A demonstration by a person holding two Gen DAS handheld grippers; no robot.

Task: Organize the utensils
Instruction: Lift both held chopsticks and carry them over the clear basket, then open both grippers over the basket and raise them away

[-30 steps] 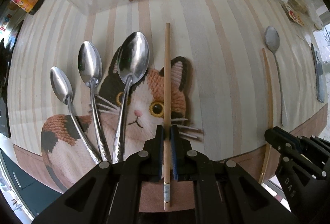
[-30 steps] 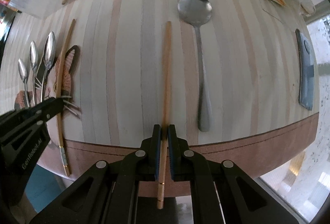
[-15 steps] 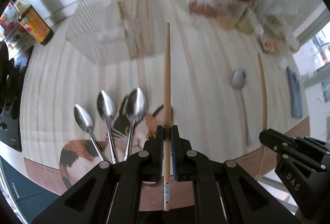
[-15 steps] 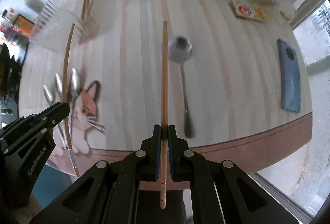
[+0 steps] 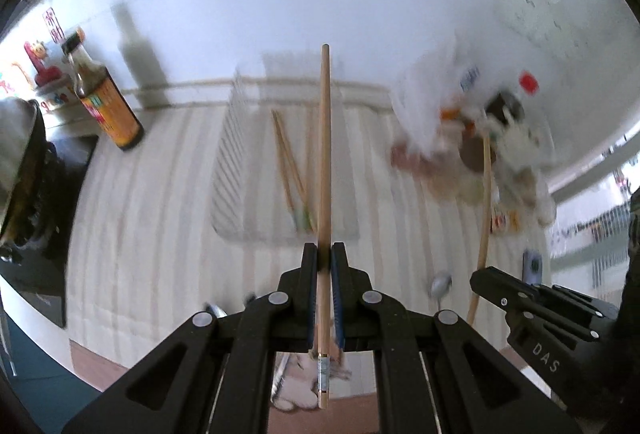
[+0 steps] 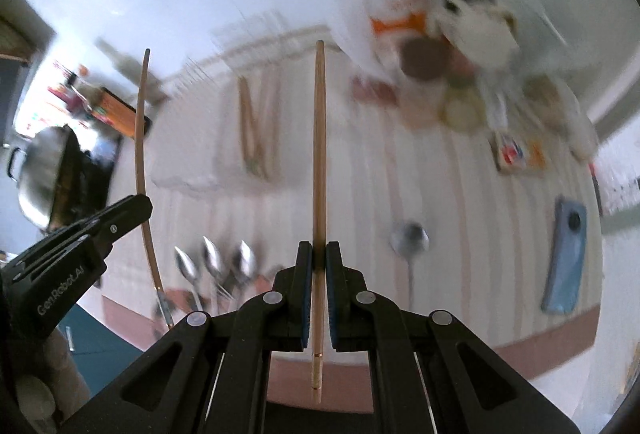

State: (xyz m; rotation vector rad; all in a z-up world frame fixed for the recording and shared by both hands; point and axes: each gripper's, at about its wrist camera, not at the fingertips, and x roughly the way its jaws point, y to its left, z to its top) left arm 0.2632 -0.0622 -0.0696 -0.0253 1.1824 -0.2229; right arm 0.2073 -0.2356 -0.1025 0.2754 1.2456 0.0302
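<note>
My left gripper (image 5: pixel 324 254) is shut on a wooden chopstick (image 5: pixel 323 162) held well above the table, pointing toward a clear plastic tray (image 5: pixel 240 170) that holds several chopsticks (image 5: pixel 290 170). My right gripper (image 6: pixel 319 254) is shut on a second chopstick (image 6: pixel 319 154), also lifted. Each gripper shows in the other's view, the right one (image 5: pixel 476 278) with its chopstick (image 5: pixel 484 210), the left one (image 6: pixel 140 206) with its chopstick (image 6: pixel 140 138). Three spoons (image 6: pixel 216 262) lie on a cat mat. A single spoon (image 6: pixel 410 240) lies on the table to the right.
A brown sauce bottle (image 5: pixel 106 102) stands at the back left beside a black stove (image 5: pixel 36 202) with a pot (image 6: pixel 40 174). Blurred jars and packets (image 6: pixel 452 46) crowd the back right. A blue phone (image 6: pixel 566 254) lies at the right near the table's edge (image 6: pixel 540 342).
Both grippers have risen and tilted up with their chopsticks. The mat and spoons have dropped low in view, and the tray and back wall have come into view.
</note>
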